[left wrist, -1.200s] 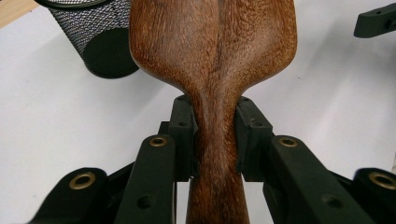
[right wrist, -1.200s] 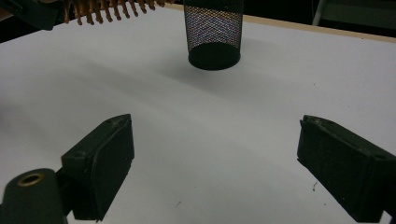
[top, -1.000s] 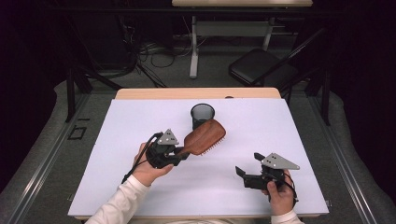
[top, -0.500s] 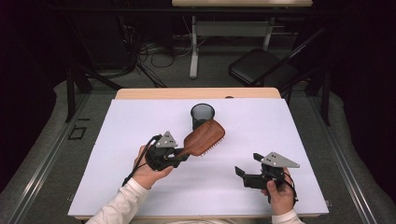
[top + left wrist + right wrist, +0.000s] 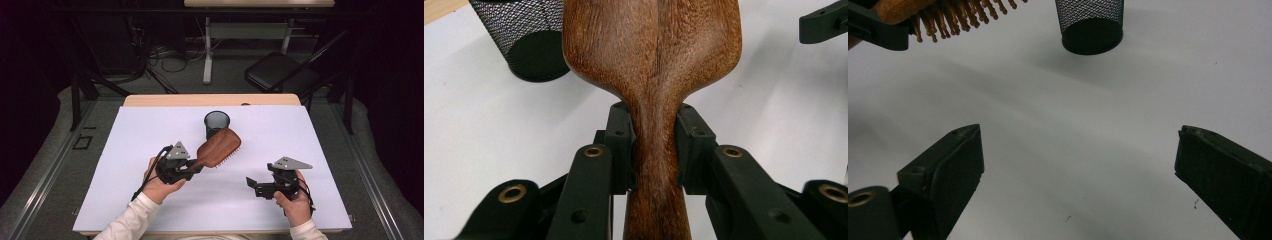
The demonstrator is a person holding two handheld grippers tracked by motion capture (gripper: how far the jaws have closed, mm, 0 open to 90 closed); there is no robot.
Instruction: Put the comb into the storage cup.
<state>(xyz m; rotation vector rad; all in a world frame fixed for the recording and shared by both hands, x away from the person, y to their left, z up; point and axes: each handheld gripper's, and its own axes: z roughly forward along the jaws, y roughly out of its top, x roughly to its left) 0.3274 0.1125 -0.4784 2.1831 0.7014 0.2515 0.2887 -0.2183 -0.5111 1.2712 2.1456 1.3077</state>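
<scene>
Only left gripper (image 5: 655,150) around hairbrush (image 5: 218,148) handle, right gripper (image 5: 1078,165) agape.

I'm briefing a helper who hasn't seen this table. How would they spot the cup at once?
Start from the white sheet that covers the table, and look toward its far edge, near the middle. There stands the mesh cup, upright, just beyond the wooden hairbrush that the left gripper holds. It is black, round and see-through.

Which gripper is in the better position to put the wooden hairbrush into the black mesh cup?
Left. The left gripper is already shut on the hairbrush at its handle, with the brush head close to the mesh cup. The right gripper is open, holds nothing and is farther away.
</scene>
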